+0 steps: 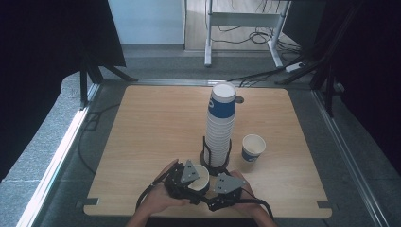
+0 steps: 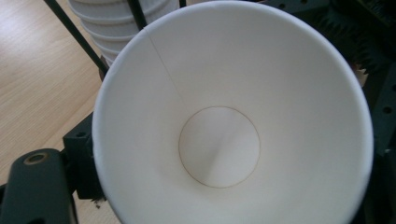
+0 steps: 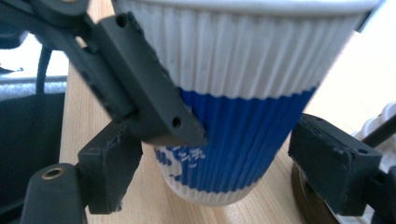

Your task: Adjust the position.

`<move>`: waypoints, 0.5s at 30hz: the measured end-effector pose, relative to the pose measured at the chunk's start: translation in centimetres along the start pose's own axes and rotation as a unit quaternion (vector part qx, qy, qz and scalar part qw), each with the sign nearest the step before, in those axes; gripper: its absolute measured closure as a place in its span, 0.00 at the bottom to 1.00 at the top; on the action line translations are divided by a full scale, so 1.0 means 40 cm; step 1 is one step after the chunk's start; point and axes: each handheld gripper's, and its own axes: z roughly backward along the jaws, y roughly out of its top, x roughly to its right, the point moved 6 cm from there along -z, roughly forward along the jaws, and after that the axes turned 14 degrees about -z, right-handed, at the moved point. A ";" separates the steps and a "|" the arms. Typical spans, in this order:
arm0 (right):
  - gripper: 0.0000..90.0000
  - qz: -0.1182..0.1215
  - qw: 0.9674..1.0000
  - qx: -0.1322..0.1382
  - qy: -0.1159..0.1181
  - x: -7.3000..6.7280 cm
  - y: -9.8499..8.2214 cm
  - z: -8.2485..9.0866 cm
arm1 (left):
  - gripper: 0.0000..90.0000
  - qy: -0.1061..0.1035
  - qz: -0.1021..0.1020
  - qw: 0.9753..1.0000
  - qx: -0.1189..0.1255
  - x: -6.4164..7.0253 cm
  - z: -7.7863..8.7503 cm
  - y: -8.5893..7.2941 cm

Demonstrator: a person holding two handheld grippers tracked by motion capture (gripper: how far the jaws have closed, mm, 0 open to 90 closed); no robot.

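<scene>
Cup (image 1: pixel 200 177) stood just before cup stack (image 1: pixel 220 125), off it; left claw (image 1: pixel 189 179) gripped its rim; right claw (image 1: pixel 215 189) straddled it, grip unclear; placement remained.

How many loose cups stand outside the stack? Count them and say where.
2. One cup sits at the near table edge between the left gripper and right gripper; another cup stands right of the stack. Others may be hidden.

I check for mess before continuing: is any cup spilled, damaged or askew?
Nothing stands out. The held cup is empty and clean inside, the cup stack stands upright in its holder, and the lone cup stands upright.
</scene>
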 end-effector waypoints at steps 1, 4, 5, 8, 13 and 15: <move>0.22 0.003 1.000 -0.001 -0.003 0.000 -0.001 -0.002 | 0.17 0.000 0.000 1.000 0.000 0.001 -0.001 0.001; 0.25 0.007 1.000 0.000 -0.007 -0.001 -0.004 -0.008 | 0.17 -0.004 0.002 1.000 0.003 0.003 0.001 0.002; 0.26 0.007 1.000 0.000 -0.007 -0.002 -0.005 -0.009 | 0.17 -0.005 0.002 1.000 0.004 0.004 0.002 0.003; 0.29 0.013 1.000 0.001 -0.009 -0.005 -0.007 -0.010 | 0.17 -0.003 0.003 1.000 0.005 0.006 0.001 0.004; 0.30 0.013 1.000 0.006 -0.009 -0.005 -0.010 -0.011 | 0.15 -0.005 0.007 1.000 0.008 0.004 -0.002 0.001; 0.30 0.015 1.000 0.007 -0.011 -0.004 -0.011 -0.010 | 0.14 -0.006 0.014 1.000 0.014 0.003 -0.002 0.002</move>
